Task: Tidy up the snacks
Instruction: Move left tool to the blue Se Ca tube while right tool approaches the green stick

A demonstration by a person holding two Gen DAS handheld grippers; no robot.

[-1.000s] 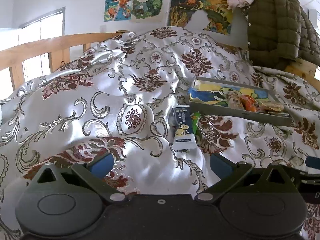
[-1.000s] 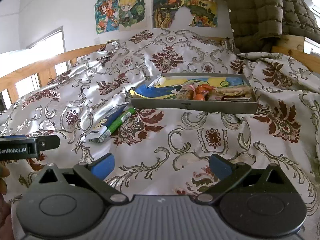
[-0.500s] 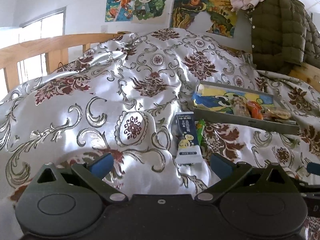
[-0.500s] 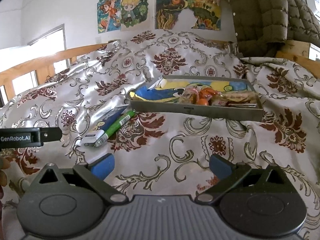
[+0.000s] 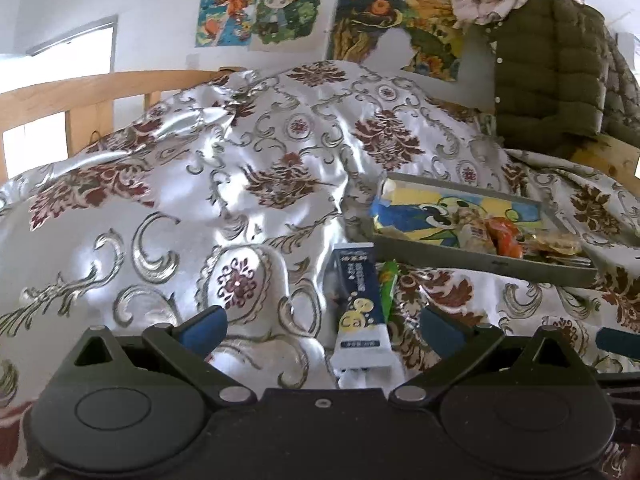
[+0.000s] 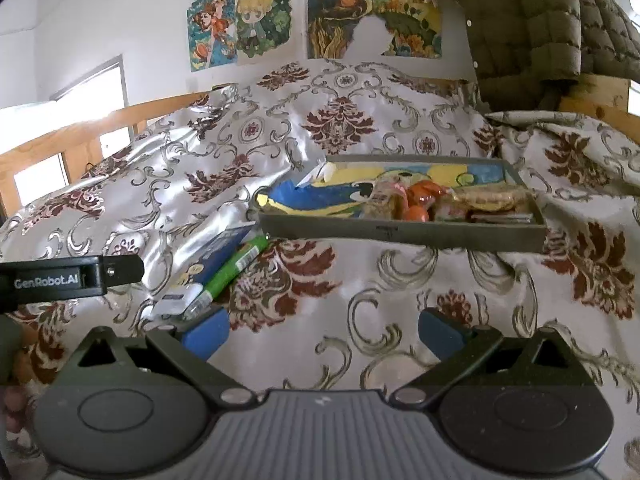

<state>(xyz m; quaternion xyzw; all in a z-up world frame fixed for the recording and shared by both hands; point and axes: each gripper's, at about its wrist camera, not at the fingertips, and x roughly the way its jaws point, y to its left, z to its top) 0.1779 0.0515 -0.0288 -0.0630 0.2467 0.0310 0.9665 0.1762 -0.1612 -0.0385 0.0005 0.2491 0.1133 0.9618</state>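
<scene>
A dark blue snack packet with a white end lies on the patterned bedspread, a thin green packet right beside it. My left gripper is open, its blue fingertips either side of the blue packet's near end, nothing held. A grey tray holding several snacks sits behind and to the right. In the right wrist view the same blue packet and green packet lie left of the tray. My right gripper is open and empty over bare bedspread.
The left gripper's black body reaches in from the left edge of the right wrist view. A wooden bed rail runs along the left. An olive puffer jacket hangs at the back right. Bedspread folds rise behind the tray.
My left gripper has moved forward toward the blue packet, which now lies between its fingertips. The right gripper has also edged closer to the tray and packets.
</scene>
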